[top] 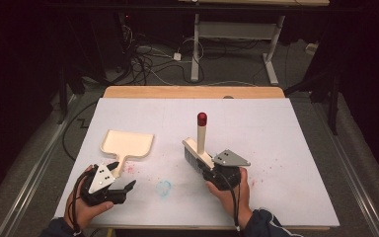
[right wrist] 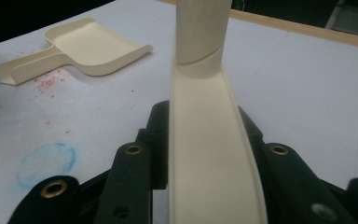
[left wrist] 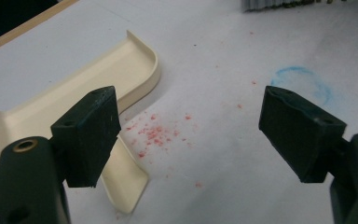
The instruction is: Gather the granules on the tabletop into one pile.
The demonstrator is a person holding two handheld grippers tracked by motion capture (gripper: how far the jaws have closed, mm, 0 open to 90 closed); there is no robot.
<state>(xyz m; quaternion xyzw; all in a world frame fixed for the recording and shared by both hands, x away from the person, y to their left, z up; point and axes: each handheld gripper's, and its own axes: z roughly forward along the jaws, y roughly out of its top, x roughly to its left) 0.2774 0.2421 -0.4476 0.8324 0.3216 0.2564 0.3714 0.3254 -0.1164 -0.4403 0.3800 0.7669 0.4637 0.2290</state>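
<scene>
A cream dustpan (top: 127, 144) lies flat at the table's left, its handle toward the person. My left gripper (top: 123, 174) is open just right of that handle; in the left gripper view the dustpan (left wrist: 98, 79) handle runs behind the left jaw, and red crumbs (left wrist: 156, 133) lie between the jaws of the left gripper (left wrist: 191, 130). My right gripper (top: 208, 170) is shut on a cream hand brush (top: 200, 143), whose red-tipped handle points up and bristles face the table. In the right gripper view the brush (right wrist: 209, 154) back sits clamped in the right gripper (right wrist: 204, 123).
Red crumbs (top: 133, 169) lie scattered by the dustpan handle, with fainter pink specks to the right of the brush. A blue chalk-like ring (top: 163, 188) marks the white table (top: 276, 128) between the hands. Cables and a desk frame (top: 237, 39) stand on the floor beyond.
</scene>
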